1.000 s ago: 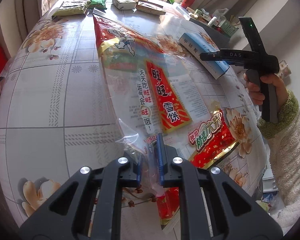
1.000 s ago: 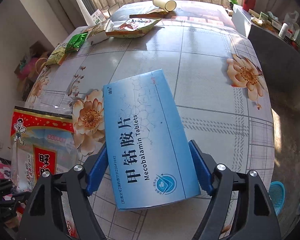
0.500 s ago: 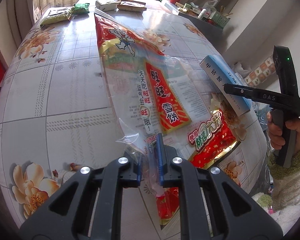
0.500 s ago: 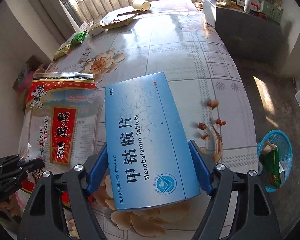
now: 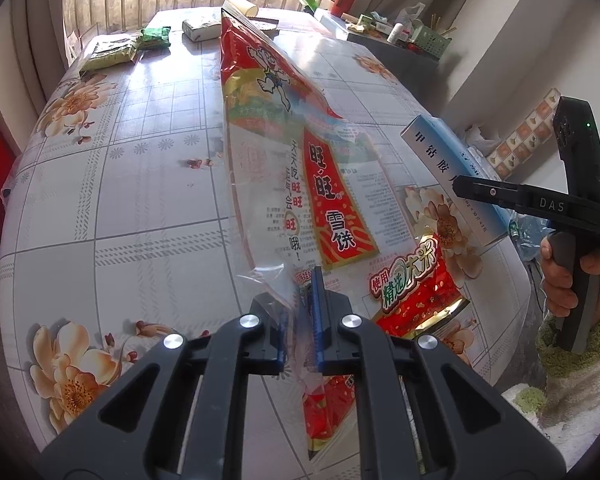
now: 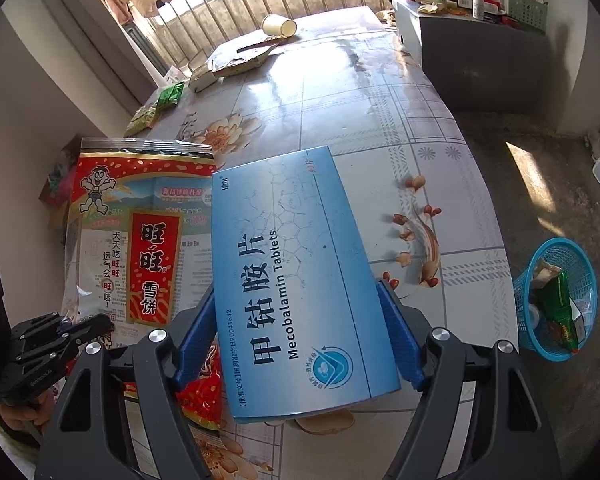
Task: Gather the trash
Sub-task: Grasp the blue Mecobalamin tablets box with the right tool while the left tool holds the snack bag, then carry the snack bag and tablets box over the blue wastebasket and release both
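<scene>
Left claw (image 5: 299,322) pinches the clear lower edge of the snack bag (image 5: 300,152); bag lifted, standing out ahead of the fingers over the table (image 5: 140,200). Right claw (image 6: 300,336) clamps the blue box (image 6: 296,272) by its two long sides, pads pressed against them, box held above the table's near edge. Bag hangs just left of box. Blue basket (image 6: 556,292) on the floor right of the right claw, wrappers inside. Paper cup (image 6: 279,26) lies at the table's far end.
</scene>
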### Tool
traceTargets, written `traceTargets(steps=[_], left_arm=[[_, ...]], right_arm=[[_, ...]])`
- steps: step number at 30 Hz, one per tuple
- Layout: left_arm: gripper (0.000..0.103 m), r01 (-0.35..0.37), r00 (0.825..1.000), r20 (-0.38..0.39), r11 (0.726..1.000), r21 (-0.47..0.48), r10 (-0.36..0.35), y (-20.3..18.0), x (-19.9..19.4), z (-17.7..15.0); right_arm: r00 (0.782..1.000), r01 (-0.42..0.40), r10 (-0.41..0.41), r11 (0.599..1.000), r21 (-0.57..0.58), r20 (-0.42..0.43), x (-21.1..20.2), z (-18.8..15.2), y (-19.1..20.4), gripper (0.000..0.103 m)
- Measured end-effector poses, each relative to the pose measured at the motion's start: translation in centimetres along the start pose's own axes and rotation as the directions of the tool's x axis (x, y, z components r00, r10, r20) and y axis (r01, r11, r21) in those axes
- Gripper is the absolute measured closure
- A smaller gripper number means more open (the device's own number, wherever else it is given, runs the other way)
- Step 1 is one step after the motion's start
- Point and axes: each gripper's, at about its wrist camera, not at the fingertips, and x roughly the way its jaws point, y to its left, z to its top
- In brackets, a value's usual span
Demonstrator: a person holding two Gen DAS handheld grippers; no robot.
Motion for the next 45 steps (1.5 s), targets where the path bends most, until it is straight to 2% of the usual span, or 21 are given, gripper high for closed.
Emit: traceTargets(steps=[10,15,22,30,37,45], left_arm=[[0.094,-0.003,1.000,-0.014,1.000,-0.009,0.003,0.1,0.2,-0.3],[0.094,0.069,0.997,-0.025,0.994,-0.090,-0.071,1.6,0.7,-0.4],[0.097,0.157,0.987,0.045,0.980,-0.123,-0.152,1.8,-1.4,0.6],[0.100,0.176,0.978,0.127,0.982,-0.069,-0.166,-0.6,-4.5,2.2],[0.101,0.193,0.970,0.154,0.981,-0.013,-0.189,-3.3,-6.2,3.6],[0.101,0.210,0.961,0.158,0.972,0.103,-0.225,-9.1,-6.6,6.0]], right_arm=[[0.999,0.001,-0.002,1.000,-0.006,-0.036,1.1,-0.6,0.6,0.029],[0.999,-0.014,0.015,1.000,0.019,-0.039,1.3,-0.9,0.7,0.029],[0.995,-0.093,0.090,0.991,0.097,0.040,-1.2,-1.0,-0.4,0.030],[0.981,-0.155,0.136,0.978,0.141,0.136,-4.2,-1.5,-2.2,0.030],[0.963,-0.195,0.155,0.965,0.176,0.219,-6.7,-2.5,-3.9,0.030],[0.929,-0.238,0.137,0.932,0.273,0.343,-11.2,-5.3,-9.7,0.030]])
